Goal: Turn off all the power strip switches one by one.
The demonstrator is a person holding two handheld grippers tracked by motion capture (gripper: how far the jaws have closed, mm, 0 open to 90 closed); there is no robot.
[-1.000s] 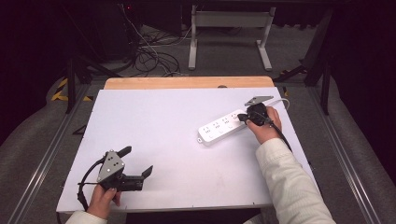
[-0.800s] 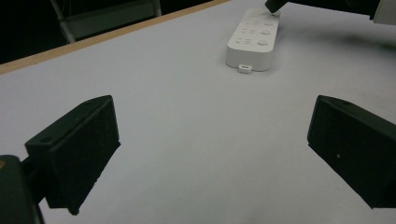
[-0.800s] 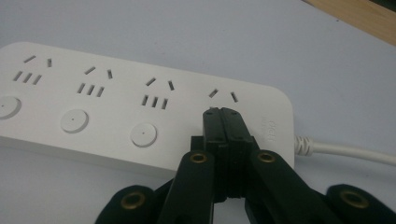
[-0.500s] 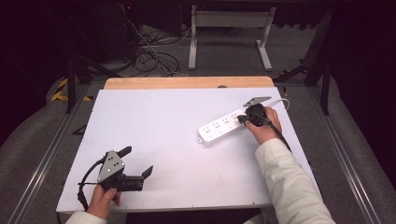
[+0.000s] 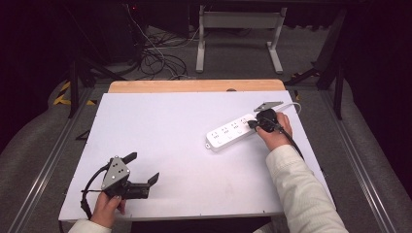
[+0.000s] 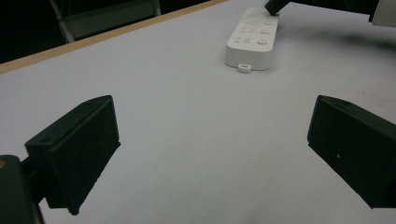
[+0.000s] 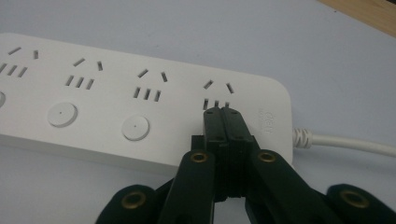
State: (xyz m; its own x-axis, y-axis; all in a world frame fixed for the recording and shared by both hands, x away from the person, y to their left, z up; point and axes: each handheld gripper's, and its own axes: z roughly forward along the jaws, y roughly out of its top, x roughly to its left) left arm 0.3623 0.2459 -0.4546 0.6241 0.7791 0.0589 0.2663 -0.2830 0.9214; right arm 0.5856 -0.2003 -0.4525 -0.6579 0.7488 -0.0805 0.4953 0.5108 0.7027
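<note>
left gripper (image 5: 145, 172) rests at the near left of the worktop (image 5: 170, 126), fingers wide, nothing between them. farther right, the right gripper (image 7: 223, 114), fingers pinched together, tips press on the last switch of the white power strip (image 5: 231, 132). nothing has shifted since a second ago; likely mid-press. no containers.

Faint embossed lettering on the power strip (image 7: 140, 93) end, perhaps unreadable.
</note>
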